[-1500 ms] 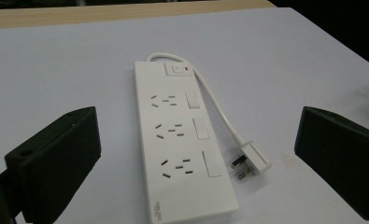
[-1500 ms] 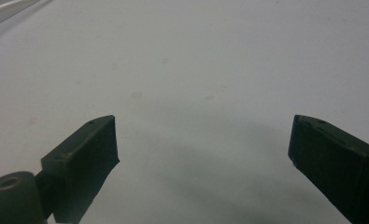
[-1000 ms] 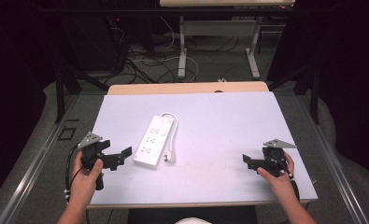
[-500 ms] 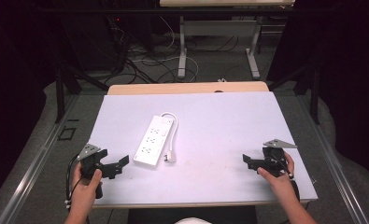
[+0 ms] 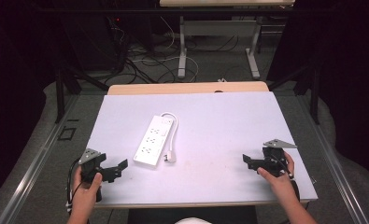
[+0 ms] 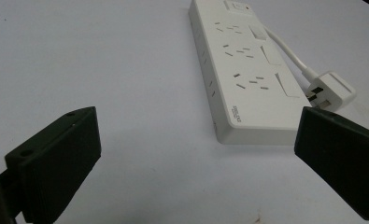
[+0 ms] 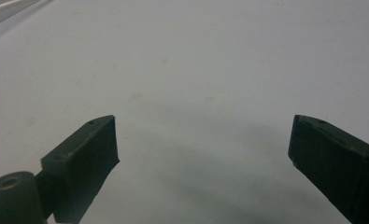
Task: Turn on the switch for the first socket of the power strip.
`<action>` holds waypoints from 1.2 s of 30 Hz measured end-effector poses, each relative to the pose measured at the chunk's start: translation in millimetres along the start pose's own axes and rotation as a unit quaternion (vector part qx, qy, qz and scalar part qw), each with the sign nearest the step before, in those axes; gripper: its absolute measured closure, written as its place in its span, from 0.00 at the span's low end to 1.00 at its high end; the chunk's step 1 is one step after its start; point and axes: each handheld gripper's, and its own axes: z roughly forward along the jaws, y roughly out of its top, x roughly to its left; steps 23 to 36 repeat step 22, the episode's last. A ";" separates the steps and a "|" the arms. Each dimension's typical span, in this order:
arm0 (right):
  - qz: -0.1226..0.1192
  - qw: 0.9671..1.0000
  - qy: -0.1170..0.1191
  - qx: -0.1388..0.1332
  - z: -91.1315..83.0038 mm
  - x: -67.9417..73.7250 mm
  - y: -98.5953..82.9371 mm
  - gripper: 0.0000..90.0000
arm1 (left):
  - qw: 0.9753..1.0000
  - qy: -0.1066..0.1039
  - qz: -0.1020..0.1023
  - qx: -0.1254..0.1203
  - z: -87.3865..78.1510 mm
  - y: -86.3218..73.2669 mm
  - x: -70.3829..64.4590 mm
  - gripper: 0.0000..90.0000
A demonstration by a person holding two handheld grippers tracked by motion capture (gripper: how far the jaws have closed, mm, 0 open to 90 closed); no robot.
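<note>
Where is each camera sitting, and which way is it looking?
High view: sits above the person's side, looking forward and down on the table; shows both forearms, the left tool and the right tool.
Left gripper view: rides on the left tool, looking along its open jaws at the white power strip and its plug.
Right gripper view: rides on the right tool, looking along its open jaws at bare tabletop.
Shared: the high view and the left gripper view both show the power strip.

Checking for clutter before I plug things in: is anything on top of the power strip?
Nothing sits on the power strip; its sockets are free. Its plug lies beside it on the table. Its underside is hidden.
</note>
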 end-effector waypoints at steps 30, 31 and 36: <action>0.003 1.000 0.000 -0.002 -1.4 -2.3 0.4 0.09 | 1.000 0.000 -0.012 0.009 6.4 -5.6 6.1 0.01; 0.003 1.000 0.000 -0.002 -1.4 -2.3 0.4 0.09 | 1.000 0.000 -0.012 0.009 6.4 -5.6 6.1 0.01; 0.003 1.000 0.000 -0.002 -1.4 -2.3 0.4 0.09 | 1.000 0.000 -0.012 0.009 6.4 -5.6 6.1 0.01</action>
